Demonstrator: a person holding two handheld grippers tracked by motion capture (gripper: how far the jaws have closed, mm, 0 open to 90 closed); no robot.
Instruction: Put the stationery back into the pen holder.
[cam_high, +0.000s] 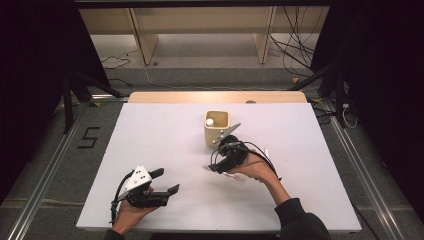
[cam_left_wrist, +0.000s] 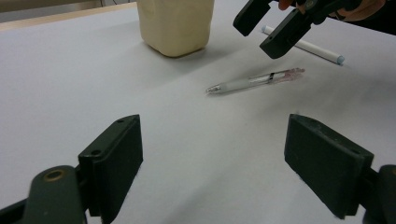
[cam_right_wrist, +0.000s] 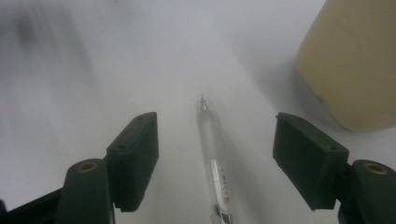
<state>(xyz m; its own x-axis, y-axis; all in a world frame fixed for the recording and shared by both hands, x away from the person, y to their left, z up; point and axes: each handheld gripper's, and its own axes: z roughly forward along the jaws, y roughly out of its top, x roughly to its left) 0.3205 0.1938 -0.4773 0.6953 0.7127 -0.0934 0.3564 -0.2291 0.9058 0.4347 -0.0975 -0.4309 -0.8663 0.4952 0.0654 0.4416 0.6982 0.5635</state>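
Looking down from the high view, I see my right gripper (cam_high: 212, 166) low over the white table (cam_high: 165, 135), just in front of the cream cup (cam_high: 216, 127), its jaws spread and pointing left. A white-capped item (cam_high: 209, 121) stands inside the cup. My left gripper (cam_high: 169, 181) sits near the table's front edge, well apart from the cup, jaws wide with nothing between them.

From the left gripper view, I have both black jaws standing far apart over bare table. Beyond them lies the clear pen (cam_left_wrist: 254, 80), flat on the surface, its tip toward the cup (cam_left_wrist: 176, 25). My right gripper (cam_left_wrist: 271, 29) hangs just above the pen's far end, jaws parted. A white marker (cam_left_wrist: 306, 45) lies on the table behind it.

From the right gripper view, I see the pen (cam_right_wrist: 213, 158) lying lengthwise between my two jaws, tip pointing away, closer to neither pad by much and touched by neither. The jaws are open around it, not pinching. The cup (cam_right_wrist: 355, 60) stands at the upper right, near the pen but apart from it.
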